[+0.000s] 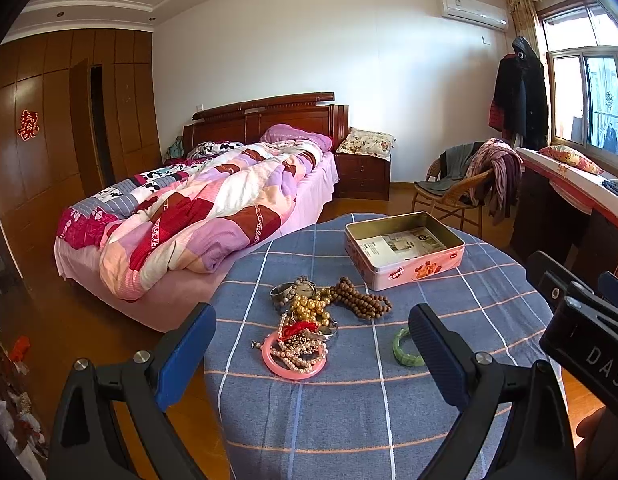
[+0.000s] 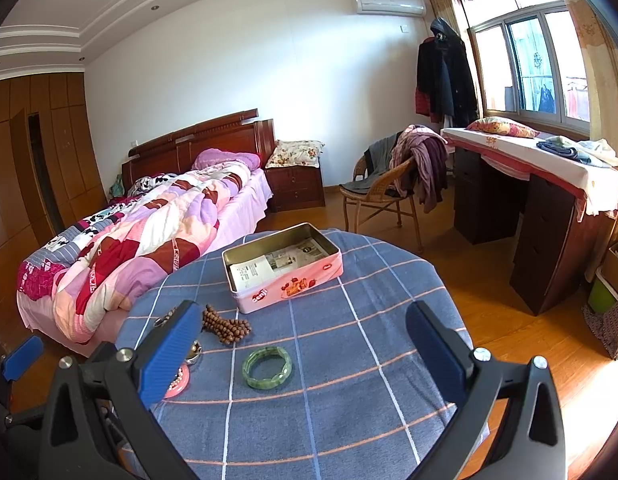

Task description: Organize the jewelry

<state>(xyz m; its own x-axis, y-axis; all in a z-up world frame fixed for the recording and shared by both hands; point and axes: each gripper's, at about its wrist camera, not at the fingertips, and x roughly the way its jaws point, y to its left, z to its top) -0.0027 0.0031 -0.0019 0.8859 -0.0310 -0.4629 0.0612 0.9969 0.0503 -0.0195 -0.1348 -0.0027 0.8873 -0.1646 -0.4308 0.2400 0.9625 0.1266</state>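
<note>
Two blue-padded fingers of the left gripper [image 1: 312,343] stand wide apart in the left wrist view, with nothing between them, above a round worktop under a blue checked cloth [image 1: 349,408]. Ahead of them lies a tangle of jewelry: a translucent pink plastic bangle [image 1: 293,364] with a strand of small pearl beads [image 1: 299,350] heaped across it, a red cord knot [image 1: 297,328], a cluster of larger golden pearls [image 1: 311,306], a silver metal wristwatch [image 1: 295,290] and a string of brown wooden beads [image 1: 361,298]. A green jade bangle [image 1: 403,348] lies apart from the heap, just beside the right finger's tip and partly hidden by it. Farther back stands an open pink rectangular biscuit tin [image 1: 405,248] lined with printed paper. Part of the right gripper's black body [image 1: 581,320] shows at the right edge.

From the right wrist view, the right gripper [image 2: 305,344] is likewise spread wide and holds nothing. The green jade bangle [image 2: 267,367] lies flat on the cloth between its fingers, touching neither. The brown wooden beads [image 2: 227,326] sit just beyond the left finger, which covers most of the heap; an edge of the pink bangle [image 2: 177,388] peeks out. The tin [image 2: 283,266] stands well beyond, near the worktop's far edge. A bed with a patchwork quilt [image 2: 149,232] lies behind to the left.
</note>
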